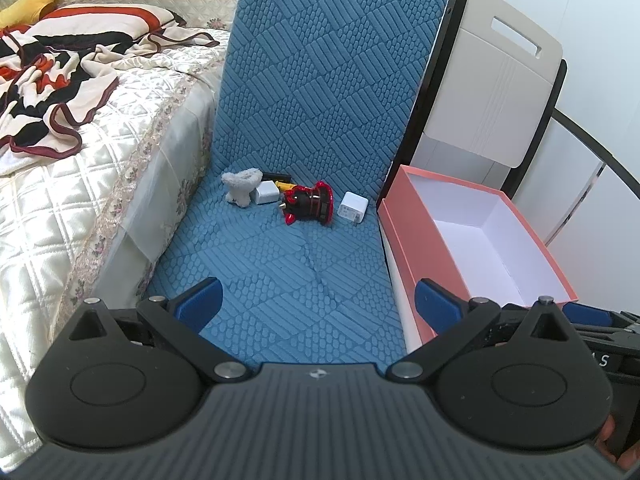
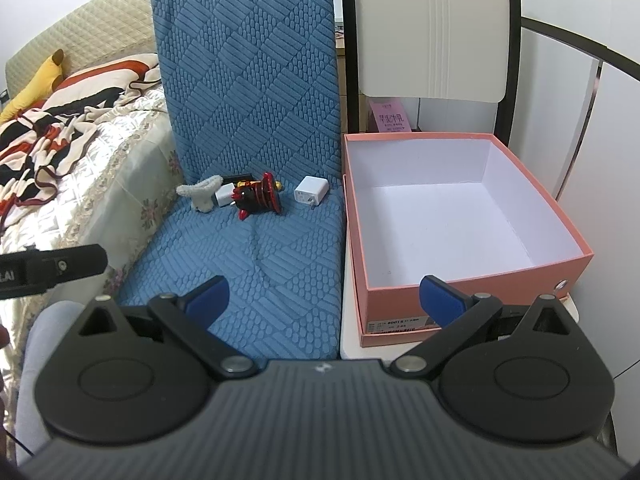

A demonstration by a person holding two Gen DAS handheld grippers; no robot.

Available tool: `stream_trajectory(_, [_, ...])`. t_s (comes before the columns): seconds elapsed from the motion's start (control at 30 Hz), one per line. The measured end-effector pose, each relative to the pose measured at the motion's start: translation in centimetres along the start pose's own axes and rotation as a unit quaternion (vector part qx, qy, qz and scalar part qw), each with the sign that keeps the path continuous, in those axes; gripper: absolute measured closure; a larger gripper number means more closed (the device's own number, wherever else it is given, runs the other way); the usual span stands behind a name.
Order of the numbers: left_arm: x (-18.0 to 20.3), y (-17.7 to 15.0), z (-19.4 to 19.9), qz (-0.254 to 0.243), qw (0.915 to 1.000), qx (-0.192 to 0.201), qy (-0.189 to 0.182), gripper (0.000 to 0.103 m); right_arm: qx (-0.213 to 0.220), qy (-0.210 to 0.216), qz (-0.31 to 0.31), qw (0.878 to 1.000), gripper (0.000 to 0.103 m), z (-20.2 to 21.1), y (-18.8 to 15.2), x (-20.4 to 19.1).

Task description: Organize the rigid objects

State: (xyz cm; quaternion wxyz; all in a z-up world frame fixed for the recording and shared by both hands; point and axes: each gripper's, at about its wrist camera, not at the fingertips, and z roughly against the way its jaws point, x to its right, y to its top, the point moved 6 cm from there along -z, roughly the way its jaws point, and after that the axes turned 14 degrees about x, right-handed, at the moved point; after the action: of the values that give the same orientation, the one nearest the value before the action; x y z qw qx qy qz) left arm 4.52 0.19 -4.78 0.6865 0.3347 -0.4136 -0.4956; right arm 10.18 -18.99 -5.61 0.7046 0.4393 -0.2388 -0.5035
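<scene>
Currently both claws spread wide, nothing held: left claw [image 1: 318,300] over front of blue chair cushion [image 1: 280,280], right claw [image 2: 324,296] over the cushion/box boundary. Items clustered at back of seat: red-black figurine [image 1: 310,203] on its side, white charger [image 1: 352,208] just right of it, 2nd white charger [image 1: 266,193] btw figurine & fuzzy white toy [image 1: 240,186]. Pink box [image 2: 460,208] w/ white interior beside cushion, right side. Bed [image 1: 60,200] to left.

Bare blue cushion [image 1: 280,280] before the toy cluster [image 1: 308,202]; pink box [image 2: 460,280] wall rightward.
</scene>
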Motion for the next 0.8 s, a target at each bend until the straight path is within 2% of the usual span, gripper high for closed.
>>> stream_trajectory(0.8, [-0.1,-0.19,-0.23,0.0,1.0,-0.003,-0.002,0.0,-0.006,0.002,-0.004,1.0,0.0,-0.11,-0.35,-0.09])
